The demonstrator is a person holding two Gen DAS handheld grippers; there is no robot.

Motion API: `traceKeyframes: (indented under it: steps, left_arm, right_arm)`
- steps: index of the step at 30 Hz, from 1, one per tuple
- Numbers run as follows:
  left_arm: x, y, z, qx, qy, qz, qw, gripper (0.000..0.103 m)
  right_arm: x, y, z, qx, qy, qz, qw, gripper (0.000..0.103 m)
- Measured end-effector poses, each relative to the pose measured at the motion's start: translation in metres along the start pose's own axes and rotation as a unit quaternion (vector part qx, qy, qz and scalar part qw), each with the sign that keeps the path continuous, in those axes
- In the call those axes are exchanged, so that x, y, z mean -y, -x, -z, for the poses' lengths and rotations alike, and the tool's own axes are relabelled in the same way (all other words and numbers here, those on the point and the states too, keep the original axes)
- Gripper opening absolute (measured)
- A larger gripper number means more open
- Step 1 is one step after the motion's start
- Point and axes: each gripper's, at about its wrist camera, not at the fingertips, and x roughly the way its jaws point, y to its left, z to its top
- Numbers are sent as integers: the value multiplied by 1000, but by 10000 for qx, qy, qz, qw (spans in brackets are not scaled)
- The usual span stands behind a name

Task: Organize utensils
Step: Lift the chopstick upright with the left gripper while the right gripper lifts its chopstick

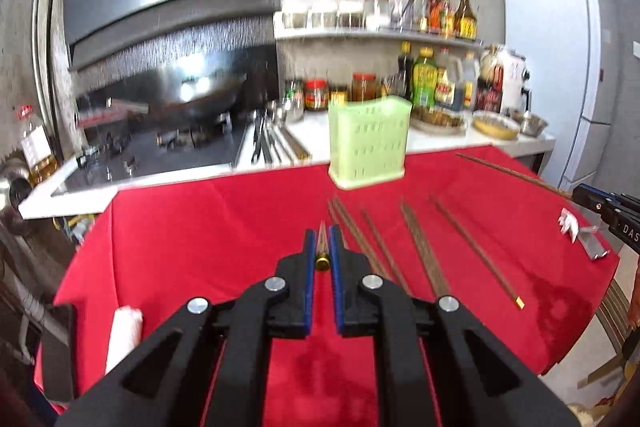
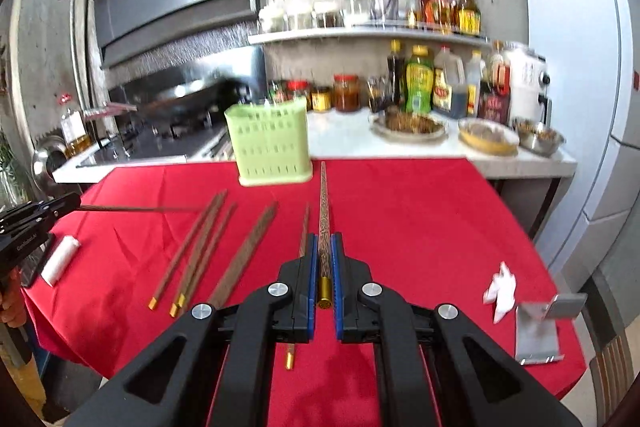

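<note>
A dark brown patterned wooden chopstick with a brass cap (image 1: 322,245) is clamped in the left gripper (image 1: 323,241), whose blue-padded jaws are narrowed onto it; from this wrist view the stick is foreshortened to a short stub, so its length is hard to judge. Its full reach is shown only in the right wrist view, where it (image 2: 140,208) is seen as a thin blurred line over the left edge of the red tablecloth (image 2: 420,227).

A second brass-capped brown chopstick (image 2: 324,219) is pinched between the pads of the right gripper (image 2: 323,247) and points toward the pale green slotted plastic utensil holder (image 2: 269,147) — set upright at the far edge of the cloth. In the left view only the tip of that gripper (image 1: 588,193) is caught at the frame's right edge.

The loose brown chopsticks (image 2: 208,247) are laid on the cloth in front of the holder; one is partly hidden under the right gripper's body. A crumpled white paper scrap (image 2: 500,289) and a bent grey metal stand (image 2: 536,331) lie near the right edge, a white roll (image 2: 60,259) near the left. The counter beyond is blurred.
</note>
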Motion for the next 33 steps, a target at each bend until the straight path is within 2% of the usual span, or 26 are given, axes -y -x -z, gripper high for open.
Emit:
traceKeyframes:
  steps: [6, 10, 14, 17, 19, 21, 26, 33]
  left_arm:
    - [-4, 19, -29, 454, -29, 41, 9990, 7]
    - [-7, 28, -39, 645, -25, 52, 9979, 7]
    - [-7, 29, -38, 678, -2, 79, 9977, 7]
    - [-6, 30, -36, 735, 35, 89, 9972, 7]
    - [-6, 30, -34, 755, 50, 90, 9971, 7]
    - [-6, 30, -33, 778, 64, 83, 9969, 7]
    - [-7, 35, -24, 842, 68, 32, 9964, 7]
    - [-5, 38, -18, 871, 108, -13, 9961, 7]
  right_arm:
    - [1, 22, -30, 226, -15, -129, 9997, 7]
    - [4, 23, -38, -111, 44, -93, 9999, 7]
    - [4, 4, -14, -699, 205, 59, 9973, 7]
    - [9, -19, 9, -1060, 51, -32, 9943, 7]
    - [11, -31, 21, -1055, -31, -165, 9943, 7]
    - [9, -48, 32, -1056, 26, -102, 9944, 6]
    - [13, -99, 69, -1586, -13, 38, 9873, 7]
    - [12, -92, 77, -1658, 191, 169, 9858, 14]
